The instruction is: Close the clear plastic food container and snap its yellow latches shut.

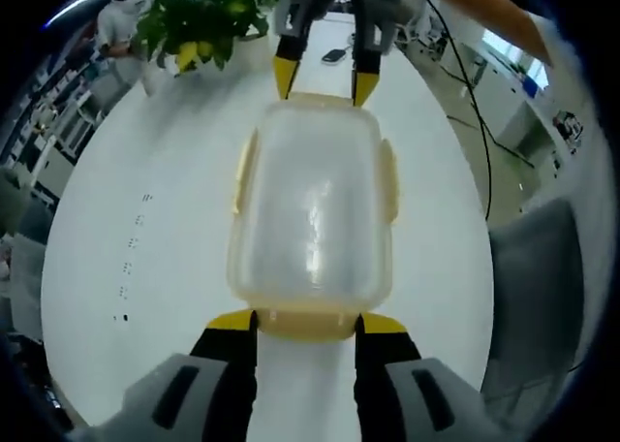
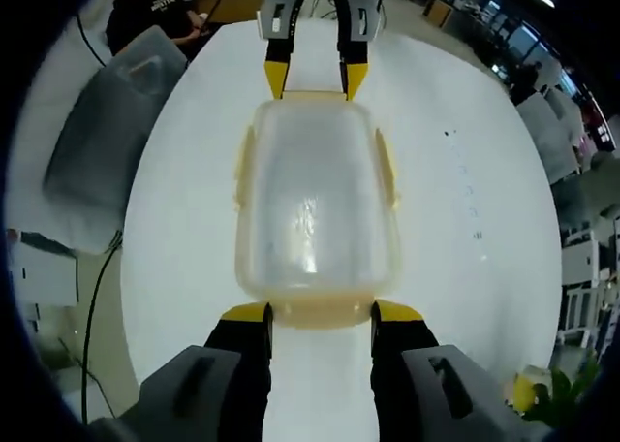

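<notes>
A clear plastic food container point(image 1: 312, 209) point(image 2: 315, 195) lies on the white table point(image 1: 145, 171) with its lid on. Yellow latches point(image 1: 242, 175) point(image 2: 387, 171) run along its long sides, flared out slightly. My left gripper point(image 1: 308, 324) is open, its yellow tips flanking the yellow end latch point(image 1: 308, 326) at the near end. My right gripper point(image 2: 322, 314) is open in the same way at the opposite end latch point(image 2: 320, 311). Each gripper appears across the container in the other's view: the right gripper point(image 1: 325, 81) and the left gripper point(image 2: 316, 78).
A potted plant with yellow fruit point(image 1: 199, 20) point(image 2: 552, 389) stands at the table's edge, and a phone point(image 1: 334, 56) lies beyond the container. Grey chairs point(image 1: 538, 258) point(image 2: 107, 137) stand beside the table. A cable point(image 2: 92, 306) trails on the floor. People stand in the background.
</notes>
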Tool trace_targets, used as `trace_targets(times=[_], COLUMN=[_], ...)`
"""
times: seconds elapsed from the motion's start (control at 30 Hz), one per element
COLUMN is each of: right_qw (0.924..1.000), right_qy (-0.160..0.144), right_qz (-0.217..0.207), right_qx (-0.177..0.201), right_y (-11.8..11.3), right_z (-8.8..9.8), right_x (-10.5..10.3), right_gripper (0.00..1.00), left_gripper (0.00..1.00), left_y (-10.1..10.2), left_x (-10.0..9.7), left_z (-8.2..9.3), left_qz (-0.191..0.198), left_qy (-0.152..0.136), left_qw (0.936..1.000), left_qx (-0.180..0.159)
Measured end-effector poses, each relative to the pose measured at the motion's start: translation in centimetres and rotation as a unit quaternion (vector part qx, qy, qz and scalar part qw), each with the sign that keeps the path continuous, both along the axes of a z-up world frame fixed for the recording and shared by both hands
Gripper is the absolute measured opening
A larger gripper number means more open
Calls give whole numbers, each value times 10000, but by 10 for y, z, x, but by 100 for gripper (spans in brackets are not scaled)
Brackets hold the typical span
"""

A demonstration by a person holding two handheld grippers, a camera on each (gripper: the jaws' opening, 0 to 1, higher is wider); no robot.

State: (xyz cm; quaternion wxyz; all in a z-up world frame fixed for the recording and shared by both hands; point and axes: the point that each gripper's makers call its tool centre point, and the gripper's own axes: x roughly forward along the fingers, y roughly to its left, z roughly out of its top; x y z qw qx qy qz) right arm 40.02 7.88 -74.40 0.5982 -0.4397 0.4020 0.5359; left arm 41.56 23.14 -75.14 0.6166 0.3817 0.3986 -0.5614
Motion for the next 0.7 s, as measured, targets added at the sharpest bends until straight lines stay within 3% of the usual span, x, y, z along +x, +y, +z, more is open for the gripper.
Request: trace_targets(times=[0.27,0.4,0.7], right_qw=[9998,9995,9994], right_qy=[213,226,117], right_qz=[-33,-9,14], right_qx=[-12,-204,-336], right_y=[-2,-8,-13], right_z=[-24,-35,-43], right_x=[-1,-2,1], right_gripper=[37,37,37], left_gripper=[33,33,33], left_y=[2,-2,-8], left_x=[0,-4,-6], left_z=[-13,-13,-22], left_qz=[-35,-49,-58], left_qy=[172,214,226], left_qw=[9998,9997,9997], left_qx=[130,79,98])
